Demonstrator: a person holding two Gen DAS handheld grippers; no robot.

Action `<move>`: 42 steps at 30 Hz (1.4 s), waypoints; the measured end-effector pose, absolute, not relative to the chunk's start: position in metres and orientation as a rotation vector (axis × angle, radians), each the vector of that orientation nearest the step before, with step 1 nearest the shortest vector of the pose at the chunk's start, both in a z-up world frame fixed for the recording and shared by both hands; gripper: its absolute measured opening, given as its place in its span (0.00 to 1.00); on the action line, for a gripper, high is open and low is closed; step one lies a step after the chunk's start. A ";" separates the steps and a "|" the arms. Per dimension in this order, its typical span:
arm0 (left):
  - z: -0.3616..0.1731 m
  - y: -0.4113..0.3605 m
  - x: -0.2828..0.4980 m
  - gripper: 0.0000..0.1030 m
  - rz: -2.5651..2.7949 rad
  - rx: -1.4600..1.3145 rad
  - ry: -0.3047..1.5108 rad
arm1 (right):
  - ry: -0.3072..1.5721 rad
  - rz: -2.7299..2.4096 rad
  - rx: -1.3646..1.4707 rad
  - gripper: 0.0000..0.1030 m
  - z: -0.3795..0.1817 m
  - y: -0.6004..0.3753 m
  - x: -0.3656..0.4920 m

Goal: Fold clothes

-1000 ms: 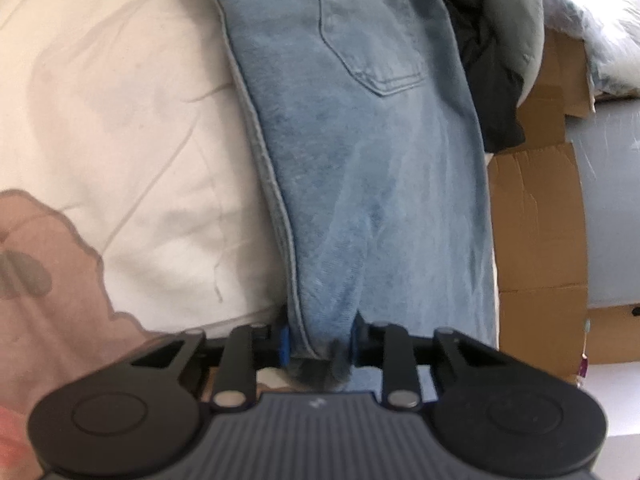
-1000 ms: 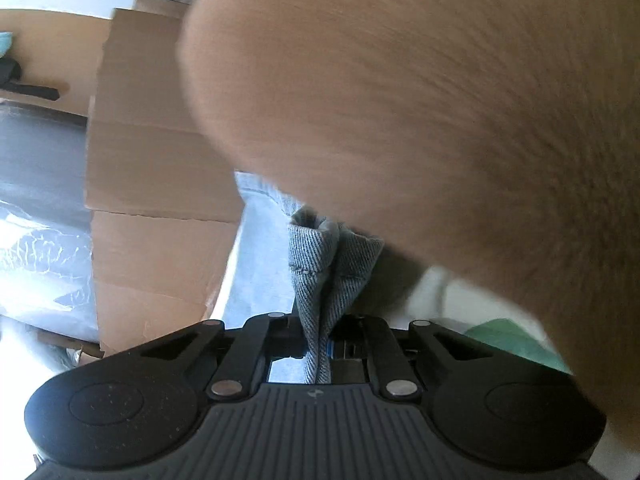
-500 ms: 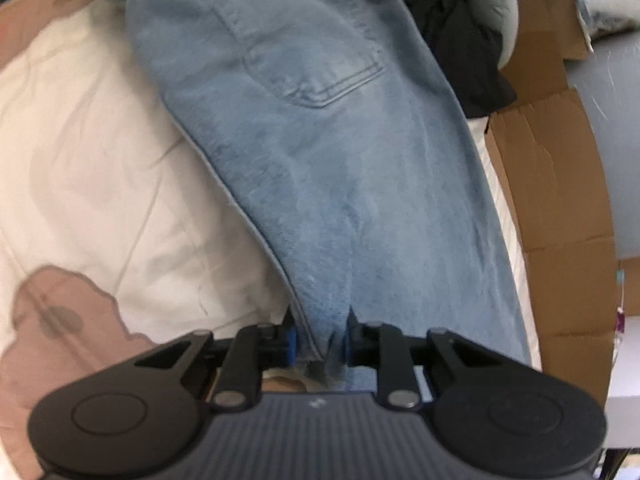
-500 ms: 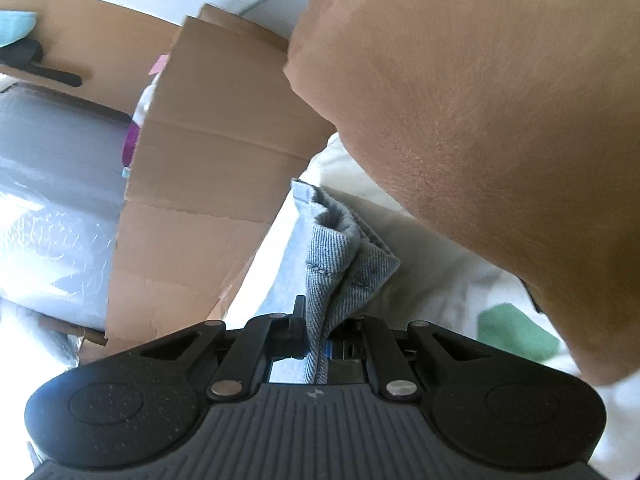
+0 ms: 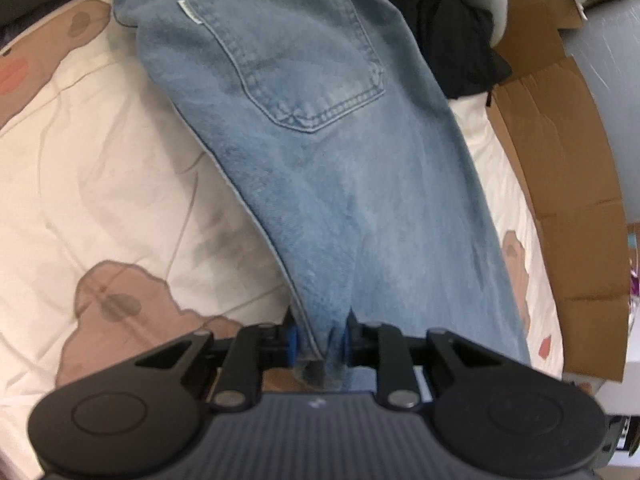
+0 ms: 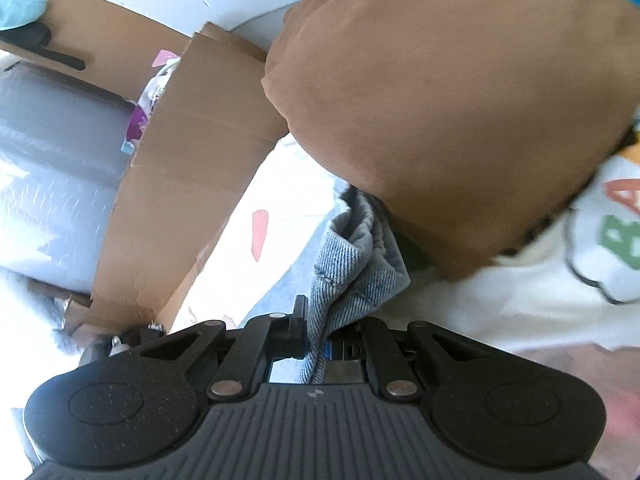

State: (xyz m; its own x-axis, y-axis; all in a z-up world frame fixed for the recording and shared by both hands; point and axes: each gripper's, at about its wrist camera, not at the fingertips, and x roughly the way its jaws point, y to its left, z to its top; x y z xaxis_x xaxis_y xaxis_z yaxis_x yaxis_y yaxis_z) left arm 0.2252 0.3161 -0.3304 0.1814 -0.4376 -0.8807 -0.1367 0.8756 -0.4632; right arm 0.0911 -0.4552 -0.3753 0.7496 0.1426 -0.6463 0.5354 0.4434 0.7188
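A pair of light blue jeans [image 5: 320, 152] stretches away from my left gripper [image 5: 319, 340] over a cream bedspread, back pocket facing up. The left gripper is shut on a bunched fold of the denim near the leg end. In the right wrist view my right gripper [image 6: 318, 340] is shut on another gathered end of the jeans [image 6: 352, 264], whose hem sticks up past the fingers. A person's forearm [image 6: 452, 112] fills the upper right of that view and hides what lies beyond.
The cream bedspread [image 5: 100, 184] has brown bear prints. Flattened cardboard [image 5: 572, 200] stands along the bed's right side, with a grey wrapped object [image 5: 608, 92] behind it. Dark and grey clothes [image 5: 452, 36] are heaped at the far end. A white printed garment [image 6: 580, 256] lies at the right.
The left gripper has lifted and turned with the denim, so more of the jeans, the whole pocket and bedspread show. In the right wrist view the forearm has drawn back to the upper right.
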 end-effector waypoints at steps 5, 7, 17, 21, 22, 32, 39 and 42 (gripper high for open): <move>-0.318 0.320 0.216 0.20 -0.237 -0.488 1.411 | 0.717 -0.286 1.099 0.06 -0.359 -0.454 0.022; -0.313 0.319 0.215 0.20 -0.244 -0.472 1.410 | 0.715 -0.292 1.111 0.06 -0.355 -0.454 0.007; -0.306 0.309 0.184 0.20 -0.213 -0.378 1.454 | 0.711 -0.347 1.084 0.06 -0.359 -0.443 -0.072; -0.304 0.298 0.176 0.20 -0.175 -0.282 1.474 | 0.732 -0.363 1.065 0.06 -0.362 -0.446 -0.092; -0.305 0.298 0.175 0.20 -0.162 -0.283 1.481 | 0.739 -0.367 1.058 0.06 -0.363 -0.448 -0.095; -0.319 0.303 0.156 0.20 -0.150 -0.248 1.523 | 0.810 -0.423 1.050 0.06 -0.377 -0.459 -0.137; -0.343 0.306 0.156 0.20 -0.130 -0.235 1.550 | 0.899 -0.461 1.056 0.06 -0.415 -0.459 -0.147; -0.353 0.306 0.156 0.20 -0.120 -0.234 1.557 | 0.923 -0.482 1.086 0.07 -0.436 -0.465 -0.149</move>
